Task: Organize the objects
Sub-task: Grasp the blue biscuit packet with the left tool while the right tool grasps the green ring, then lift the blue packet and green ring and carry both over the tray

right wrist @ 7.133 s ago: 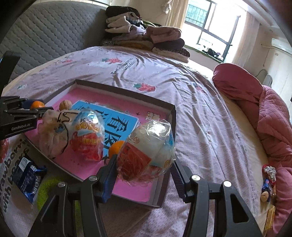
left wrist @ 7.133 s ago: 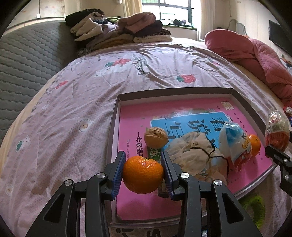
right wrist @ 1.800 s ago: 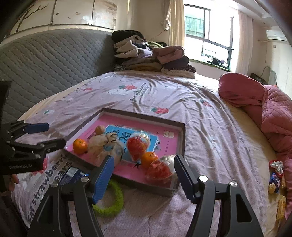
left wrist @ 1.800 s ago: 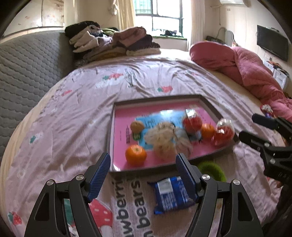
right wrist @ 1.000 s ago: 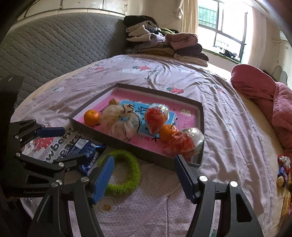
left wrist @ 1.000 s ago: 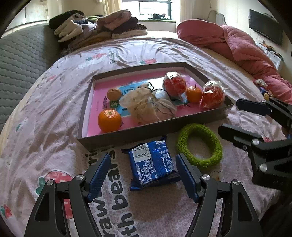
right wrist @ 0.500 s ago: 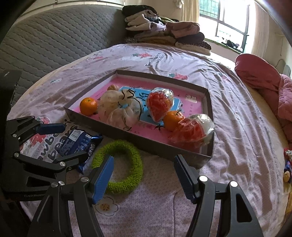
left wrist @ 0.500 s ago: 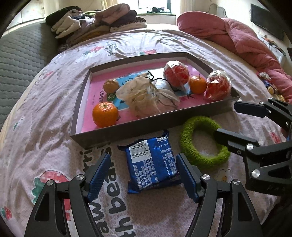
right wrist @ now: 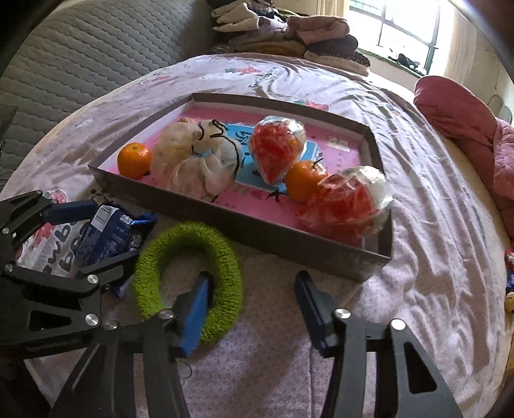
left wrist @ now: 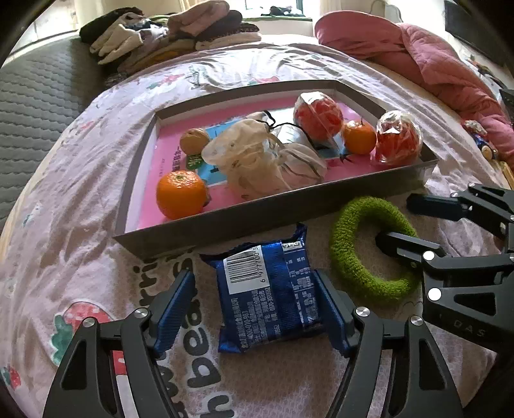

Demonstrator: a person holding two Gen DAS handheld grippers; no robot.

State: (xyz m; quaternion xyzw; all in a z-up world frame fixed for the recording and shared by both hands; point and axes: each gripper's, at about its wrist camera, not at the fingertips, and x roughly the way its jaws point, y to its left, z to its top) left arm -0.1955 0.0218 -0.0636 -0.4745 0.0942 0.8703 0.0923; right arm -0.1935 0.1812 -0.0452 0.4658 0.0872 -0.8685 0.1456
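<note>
A blue snack packet [left wrist: 270,289] lies on the bedspread in front of the grey tray [left wrist: 289,212]. My left gripper [left wrist: 255,307] is open, its fingers on either side of the packet. A green fuzzy ring [left wrist: 369,247] lies to the packet's right. My right gripper [right wrist: 252,308] is open; its left finger [right wrist: 196,308] sits inside the ring [right wrist: 189,276], the right finger outside. The tray [right wrist: 244,228] holds two oranges [left wrist: 181,194], a walnut [left wrist: 193,140], mesh pouches [left wrist: 257,160] and two wrapped red snacks [left wrist: 398,138].
Folded clothes [left wrist: 167,29] are stacked at the far end of the bed. A pink quilt [left wrist: 417,54] lies at the right. Small items [right wrist: 509,279] lie at the right edge. A grey padded headboard [right wrist: 64,54] is at the left.
Both grippers have moved down and forward. The left now straddles the blue packet; the right now has one finger inside the green ring.
</note>
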